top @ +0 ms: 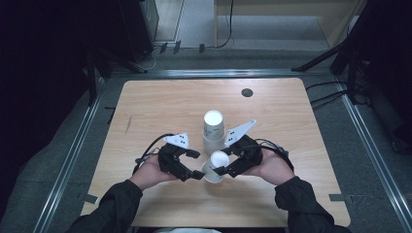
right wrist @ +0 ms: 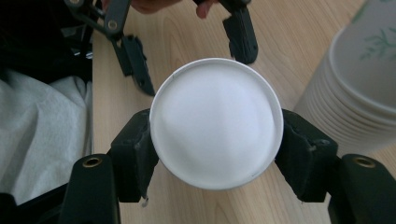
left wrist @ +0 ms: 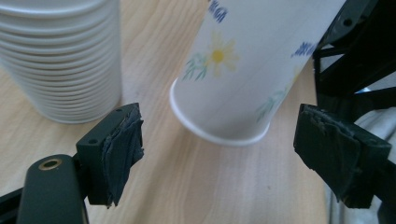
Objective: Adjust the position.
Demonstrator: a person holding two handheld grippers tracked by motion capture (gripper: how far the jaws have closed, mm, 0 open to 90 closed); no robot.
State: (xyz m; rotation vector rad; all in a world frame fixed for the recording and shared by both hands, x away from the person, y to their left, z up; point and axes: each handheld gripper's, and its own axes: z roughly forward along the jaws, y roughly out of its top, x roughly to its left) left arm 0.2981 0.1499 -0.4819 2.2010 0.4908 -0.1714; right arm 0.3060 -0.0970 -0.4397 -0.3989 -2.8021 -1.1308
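Above table, cup (top: 216, 166) tilted, upside-down.

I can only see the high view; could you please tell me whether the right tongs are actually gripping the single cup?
Observer: Yes. In the right gripper view the right tongs press on both sides of the paper cup, whose closed base faces that camera.
Operator: Thank you. Do the left tongs touch it?
Observer: No. The left tongs stand open on either side of its rim, with a gap at each pad.
Operator: Is the cup plain?
Observer: No, it carries a daisy print.
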